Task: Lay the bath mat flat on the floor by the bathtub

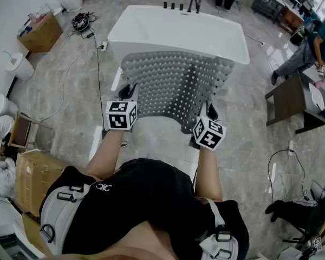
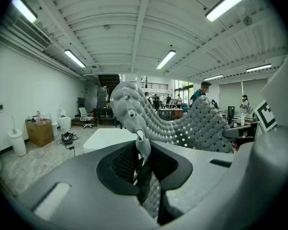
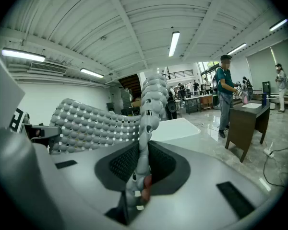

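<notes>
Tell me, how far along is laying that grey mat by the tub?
Done: the mat is picked up and spread out, one corner pinched in the left hand-held gripper, the other in the right hand-held gripper. In hand: it hangs in the air before the bathtub. Left: lowering it flat onto the floor and letting go.

Grey marbled tile floor (image 1: 249, 91) is seen, dark wooden table (image 1: 287, 104) placed on it; white ribbed ceiling (image 2: 125, 28) is lit by tube lights (image 3: 174, 43).

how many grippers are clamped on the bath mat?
2. The left gripper grips the bath mat at its near-left edge; the right gripper at its near-right edge. None hidden.
</notes>
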A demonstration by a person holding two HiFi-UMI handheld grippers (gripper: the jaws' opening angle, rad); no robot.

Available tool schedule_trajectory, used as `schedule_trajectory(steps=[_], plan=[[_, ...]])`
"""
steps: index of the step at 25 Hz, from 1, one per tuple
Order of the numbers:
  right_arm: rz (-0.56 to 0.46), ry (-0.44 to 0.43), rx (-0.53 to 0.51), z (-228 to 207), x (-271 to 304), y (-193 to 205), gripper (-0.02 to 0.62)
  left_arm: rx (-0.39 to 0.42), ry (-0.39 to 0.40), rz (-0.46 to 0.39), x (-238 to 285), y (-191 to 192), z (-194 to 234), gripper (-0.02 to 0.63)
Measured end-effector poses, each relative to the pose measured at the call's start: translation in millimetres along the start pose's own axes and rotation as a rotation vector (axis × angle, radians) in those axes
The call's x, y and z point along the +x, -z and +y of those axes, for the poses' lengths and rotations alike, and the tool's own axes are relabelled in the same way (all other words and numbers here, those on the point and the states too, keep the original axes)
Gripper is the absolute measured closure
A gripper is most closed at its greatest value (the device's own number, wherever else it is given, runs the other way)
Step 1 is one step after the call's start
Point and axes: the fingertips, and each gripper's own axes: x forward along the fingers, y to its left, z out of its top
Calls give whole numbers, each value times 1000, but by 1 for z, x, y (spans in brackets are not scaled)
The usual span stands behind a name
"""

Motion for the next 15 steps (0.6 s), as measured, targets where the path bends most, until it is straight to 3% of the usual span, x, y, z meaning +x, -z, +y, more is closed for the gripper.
schedule_trajectory(steps=[15], plan=[[4, 1, 20, 25, -9, 16, 532, -13, 21, 22, -11, 14, 16, 552]])
